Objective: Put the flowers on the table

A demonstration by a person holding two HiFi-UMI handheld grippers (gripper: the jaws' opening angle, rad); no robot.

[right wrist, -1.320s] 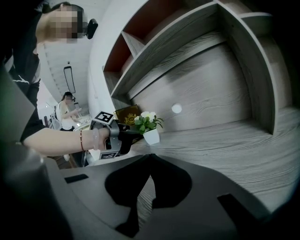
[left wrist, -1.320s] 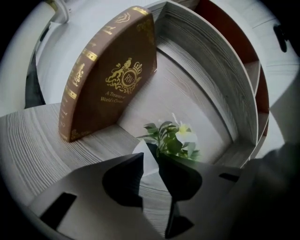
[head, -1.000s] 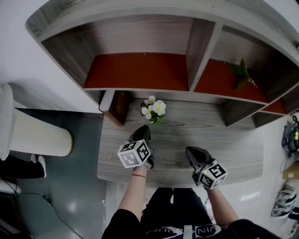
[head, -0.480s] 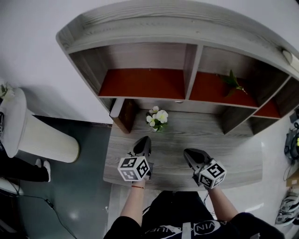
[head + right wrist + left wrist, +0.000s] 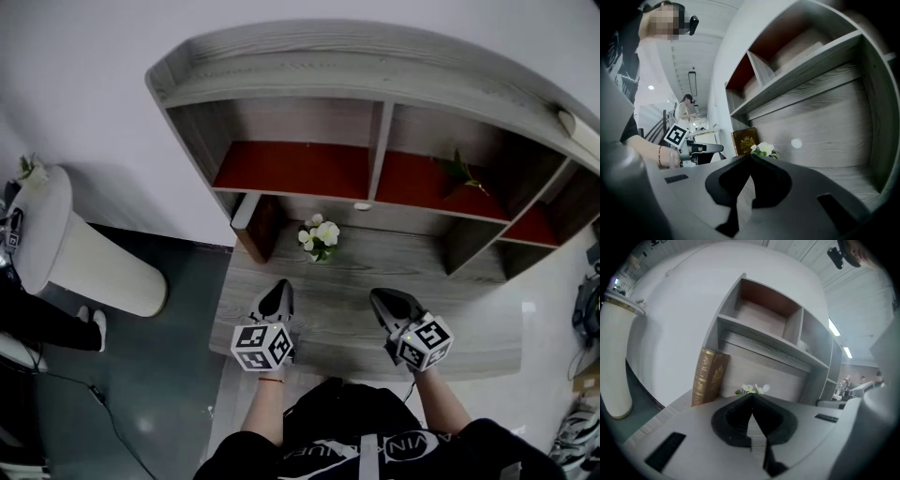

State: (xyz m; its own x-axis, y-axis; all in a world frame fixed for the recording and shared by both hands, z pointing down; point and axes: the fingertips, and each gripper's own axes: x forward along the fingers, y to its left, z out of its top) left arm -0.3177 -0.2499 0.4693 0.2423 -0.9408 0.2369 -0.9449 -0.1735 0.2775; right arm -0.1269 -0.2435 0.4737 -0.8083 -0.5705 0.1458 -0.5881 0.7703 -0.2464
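A small bunch of white flowers [image 5: 319, 238] with green leaves stands on the grey wooden table [image 5: 469, 309], close to the back under the shelf. The flowers [image 5: 751, 389] peek over the jaws in the left gripper view and the flowers [image 5: 764, 149] show the same way in the right gripper view. My left gripper [image 5: 279, 290] hovers over the table's front part, a little nearer than the flowers, jaws shut and empty. My right gripper [image 5: 380, 300] is to its right, also shut with nothing in it. Both point toward the shelf.
A brown book [image 5: 255, 225] stands upright left of the flowers. The shelf unit [image 5: 375, 178] has red-backed compartments; a green sprig [image 5: 461, 171] lies in the right one. A white round pedestal [image 5: 66, 246] stands at the left on the dark floor.
The head view has shifted, so the shelf and table sit further right and lower in frame. Both grippers have drawn back slightly toward the table's front edge. The flowers have not moved.
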